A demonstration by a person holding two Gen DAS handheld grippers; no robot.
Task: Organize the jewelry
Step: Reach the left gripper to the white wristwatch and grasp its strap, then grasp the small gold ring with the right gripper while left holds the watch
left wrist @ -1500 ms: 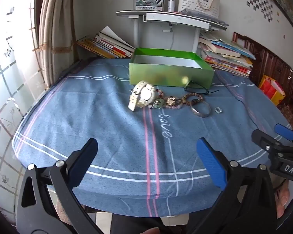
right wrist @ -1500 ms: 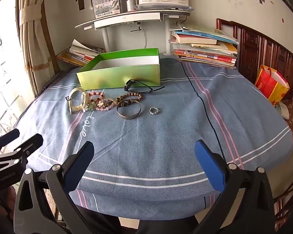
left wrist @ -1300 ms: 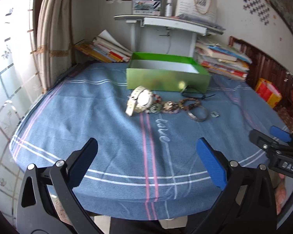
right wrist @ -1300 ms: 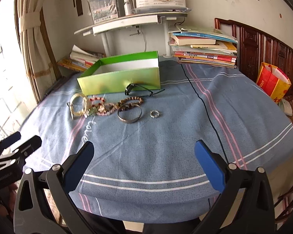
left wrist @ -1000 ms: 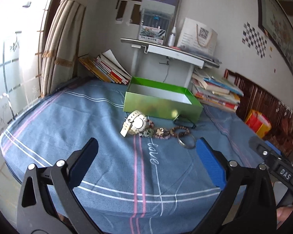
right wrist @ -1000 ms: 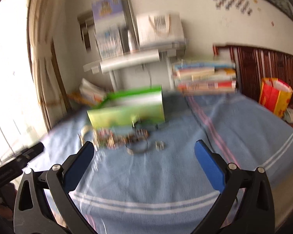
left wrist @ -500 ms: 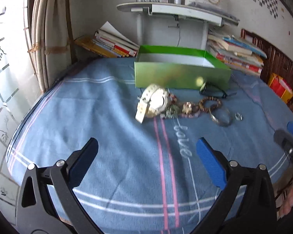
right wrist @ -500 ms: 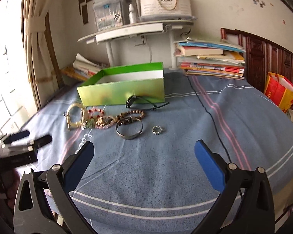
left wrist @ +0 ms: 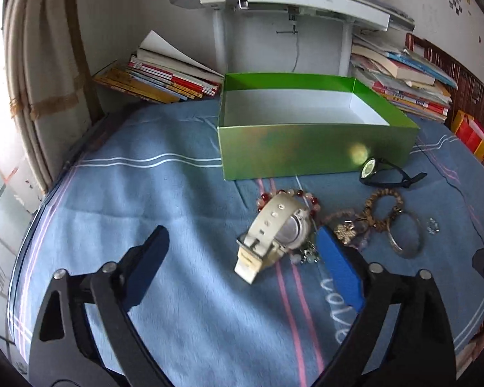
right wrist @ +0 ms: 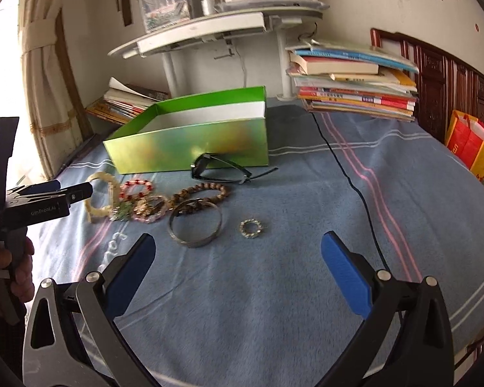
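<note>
An open green box (left wrist: 309, 148) (right wrist: 193, 148) stands on the blue cloth. In front of it lie a cream watch (left wrist: 274, 232) (right wrist: 101, 200), a red bead bracelet (right wrist: 135, 188), a brown bead bracelet (left wrist: 384, 206) (right wrist: 203, 193), a metal bangle (left wrist: 405, 237) (right wrist: 195, 225), a small ring (left wrist: 433, 225) (right wrist: 251, 228) and a black watch (left wrist: 382, 174) (right wrist: 222, 169). My left gripper (left wrist: 242, 264) is open, its fingertips just short of the cream watch. My right gripper (right wrist: 238, 261) is open and empty, just short of the bangle and ring.
Stacks of books (left wrist: 164, 77) (right wrist: 351, 87) flank a white shelf stand (left wrist: 280, 3) behind the box. A black cable (right wrist: 348, 174) runs across the cloth on the right. A curtain (left wrist: 38, 74) hangs at left. A red-yellow bag (right wrist: 471, 142) sits at right.
Both grippers have moved forward toward the jewelry; it now looms larger. The left gripper has closed in on the cream watch. Both stay open.
</note>
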